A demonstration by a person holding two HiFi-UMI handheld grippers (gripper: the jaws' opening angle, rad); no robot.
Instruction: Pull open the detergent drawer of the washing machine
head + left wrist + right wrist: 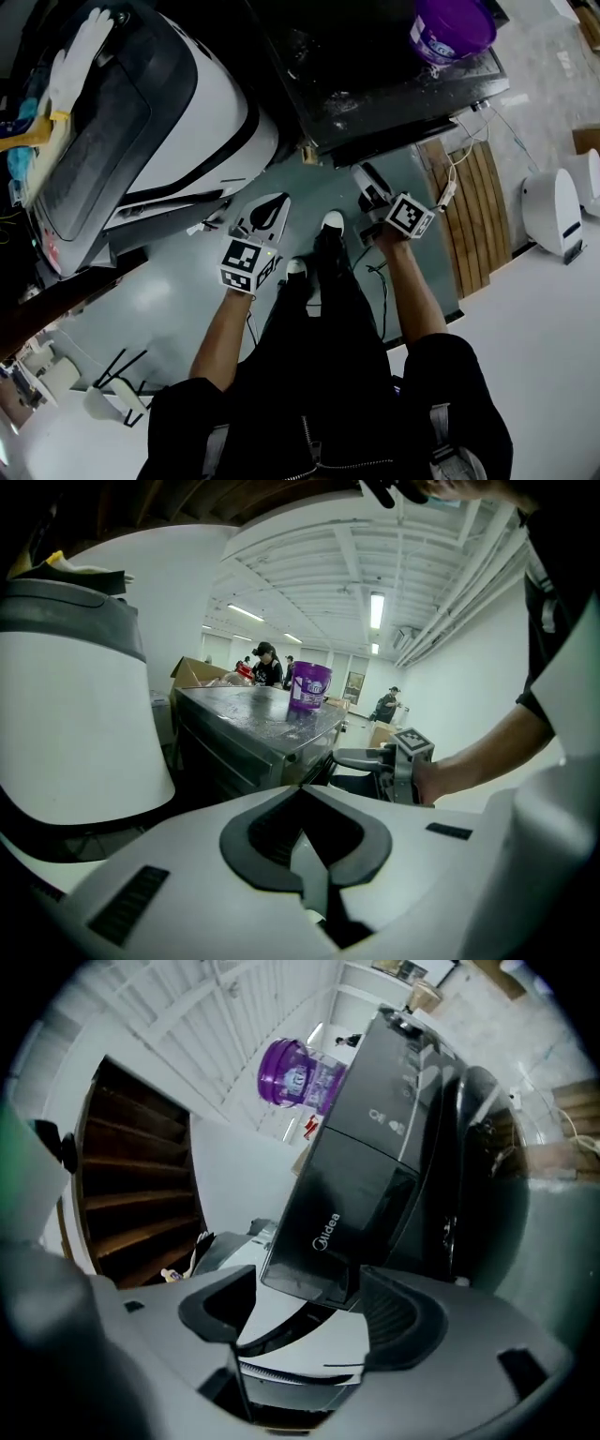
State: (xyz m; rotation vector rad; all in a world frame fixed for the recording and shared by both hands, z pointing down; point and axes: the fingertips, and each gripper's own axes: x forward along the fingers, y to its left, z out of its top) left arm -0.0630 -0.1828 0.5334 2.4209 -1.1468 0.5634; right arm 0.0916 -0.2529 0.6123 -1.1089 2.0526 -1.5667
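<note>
a white top-loader [159, 122] stands at the left. beside it the left claw [302, 794] is closed on nothing. the right claw [295, 1283] stands open, and the detergent drawer [333, 1213] of the dark washing machine [375, 56] has its lower corner just between the jaw tips, ungripped. a purple bucket [452, 26] sits on the machine's top, its contents out of sight.
</note>
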